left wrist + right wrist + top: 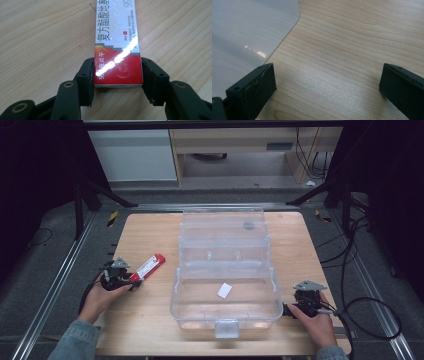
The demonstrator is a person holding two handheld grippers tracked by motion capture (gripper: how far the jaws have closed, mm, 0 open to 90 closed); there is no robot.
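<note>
A long red and white carton (150, 265) lies on the wooden table (145, 230), left of a clear plastic bin (272, 285) whose lid stands open. My left gripper (134, 279) is at the carton's near red end. In the left gripper view both pads touch the sides of the carton (117, 50), so the left gripper (117, 72) is shut on it while it rests on the wood. My right gripper (287, 310) sits at the bin's front right corner. Its jaws are open over bare wood, and the right gripper (327, 82) holds nothing.
A small white slip (225, 290) lies on the bin's floor. The bin's frosted corner (242, 32) is close to my right gripper's left jaw. A latch tab (226, 327) juts from the bin's front. Cables (370, 315) trail off the table's right side.
</note>
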